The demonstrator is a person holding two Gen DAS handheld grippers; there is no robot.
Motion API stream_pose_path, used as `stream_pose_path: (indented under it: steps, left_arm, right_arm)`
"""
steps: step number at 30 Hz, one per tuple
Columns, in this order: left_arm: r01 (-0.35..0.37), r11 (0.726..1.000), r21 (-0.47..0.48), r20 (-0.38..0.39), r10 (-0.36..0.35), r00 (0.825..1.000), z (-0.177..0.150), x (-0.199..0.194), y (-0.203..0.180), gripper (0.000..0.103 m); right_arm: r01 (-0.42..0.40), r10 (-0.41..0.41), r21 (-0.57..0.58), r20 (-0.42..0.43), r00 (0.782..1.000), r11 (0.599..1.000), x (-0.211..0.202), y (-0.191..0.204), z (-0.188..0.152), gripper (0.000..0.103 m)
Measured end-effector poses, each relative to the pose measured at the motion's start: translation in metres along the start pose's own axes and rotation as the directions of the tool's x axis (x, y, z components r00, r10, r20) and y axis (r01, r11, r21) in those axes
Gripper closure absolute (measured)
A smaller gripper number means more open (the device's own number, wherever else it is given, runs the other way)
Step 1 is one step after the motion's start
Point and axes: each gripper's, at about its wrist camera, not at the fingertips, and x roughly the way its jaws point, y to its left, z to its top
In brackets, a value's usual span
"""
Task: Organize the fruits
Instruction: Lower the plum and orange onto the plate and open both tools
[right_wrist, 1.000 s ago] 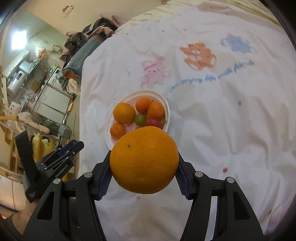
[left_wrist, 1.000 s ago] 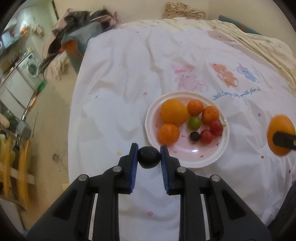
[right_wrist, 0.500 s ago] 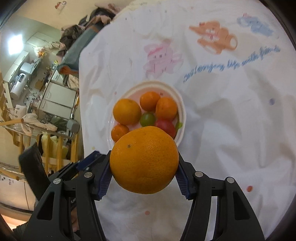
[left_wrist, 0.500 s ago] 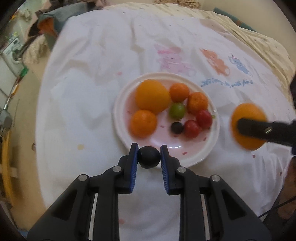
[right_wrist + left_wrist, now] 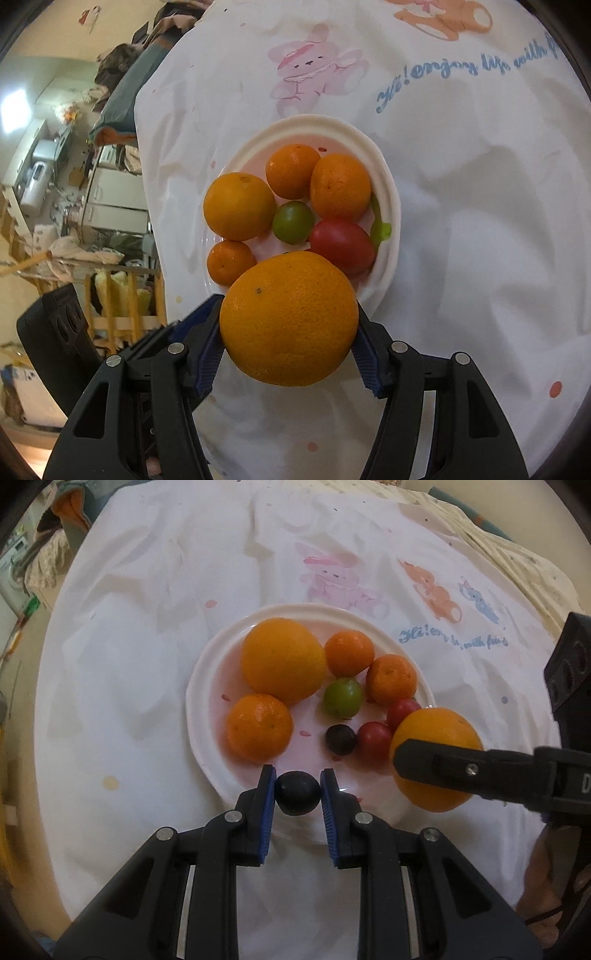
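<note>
A white plate (image 5: pixel 201 686) on the white cloth holds a large orange (image 5: pixel 282 659), three small oranges, a green fruit (image 5: pixel 342 696), red tomatoes (image 5: pixel 373 736) and a dark grape (image 5: pixel 340 739). My left gripper (image 5: pixel 297 792) is shut on a dark round fruit (image 5: pixel 297 792) over the plate's near rim. My right gripper (image 5: pixel 290 319) is shut on a large orange (image 5: pixel 290 319) at the plate's (image 5: pixel 388 192) near edge; it also shows in the left wrist view (image 5: pixel 436 760), at the plate's right rim.
The white cloth (image 5: pixel 147 627) with cartoon animal prints covers a round table. A cluttered room with clothes and appliances (image 5: pixel 55 177) lies past the table's left edge. A patterned cloth (image 5: pixel 517 554) lies at the far right.
Both grippers have moved closer to the plate. The dark fruit is now over the near rim, and the held orange has come up to the plate's right edge.
</note>
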Motion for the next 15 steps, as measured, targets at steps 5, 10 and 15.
stream_pose_path:
  steps: [5,10,15]
  left_arm:
    - [-0.013,1.0,-0.016,-0.01,0.013,1.0,0.0,-0.002,0.003,0.04]
    - [-0.026,0.999,-0.04,-0.012,0.026,1.0,-0.008,-0.013,0.011,0.033]
    - [-0.043,0.996,-0.076,0.028,0.045,0.999,-0.013,-0.041,0.02,0.033]
  right_arm:
    - [-0.011,0.011,-0.004,0.023,1.0,1.0,-0.005,0.006,-0.001,0.014]
    - [-0.019,0.023,-0.052,0.072,0.997,0.998,-0.025,0.017,0.0,0.013]
    - [-0.023,0.031,-0.069,0.125,0.992,0.997,-0.053,0.023,-0.002,0.013]
